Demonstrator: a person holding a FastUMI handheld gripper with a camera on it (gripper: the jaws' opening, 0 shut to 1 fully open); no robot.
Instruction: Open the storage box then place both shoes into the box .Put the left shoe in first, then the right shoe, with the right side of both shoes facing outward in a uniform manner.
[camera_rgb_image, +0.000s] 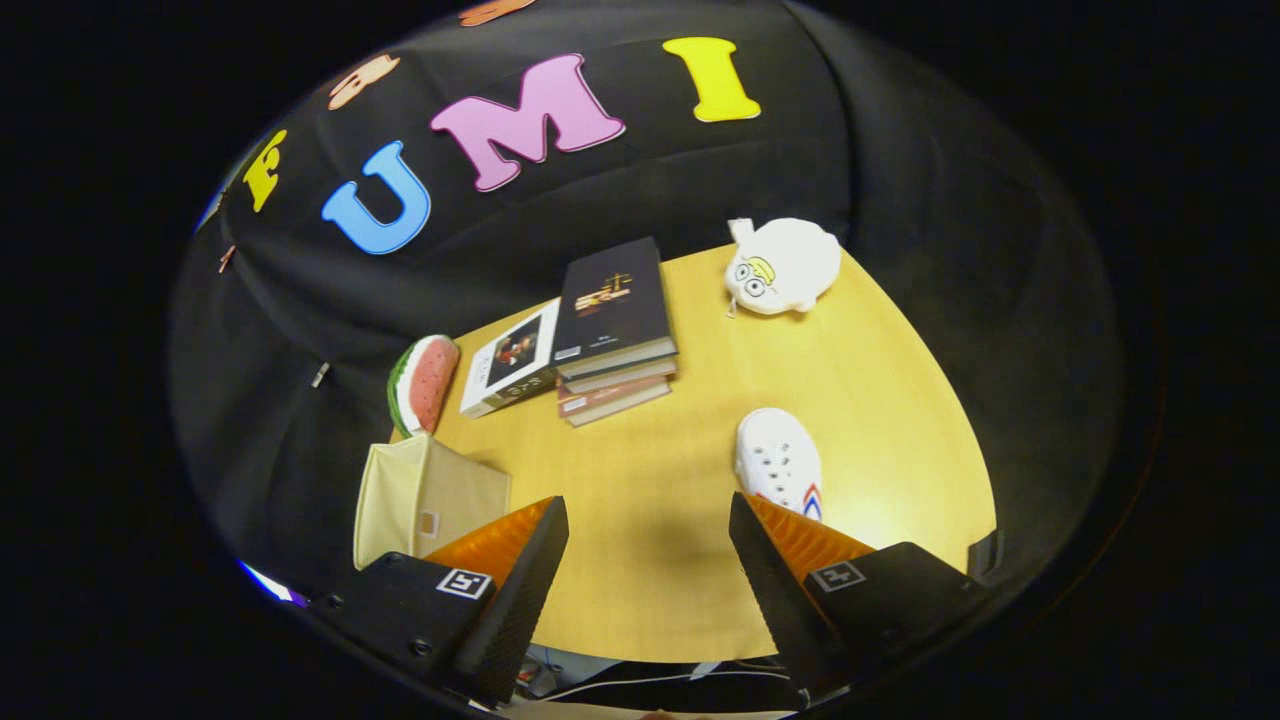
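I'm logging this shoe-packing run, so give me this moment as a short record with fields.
gripper: open, fingers apart over bare table, holding nothing
table: yellow wood top
shoe: white, just ahead of one finger
storage box: beige, beside the other finger
books: stack beyond the fingers
watermelon toy: behind the box
plush toy: white, at the far table edge

Here's the gripper (648, 515) up close, and it's a chunky build: two wedge-shaped fingers tapering to blunt tips, spread wide with only bare air between them. Their inner faces carry a fine ribbed texture. Behind each finger sits a boxy housing (410, 605) with rounded corners, each topped by a small square printed marker (464, 583). On the left housing, round screw heads (420, 646) dot the casing. A thin pale cable (640, 682) trails below.
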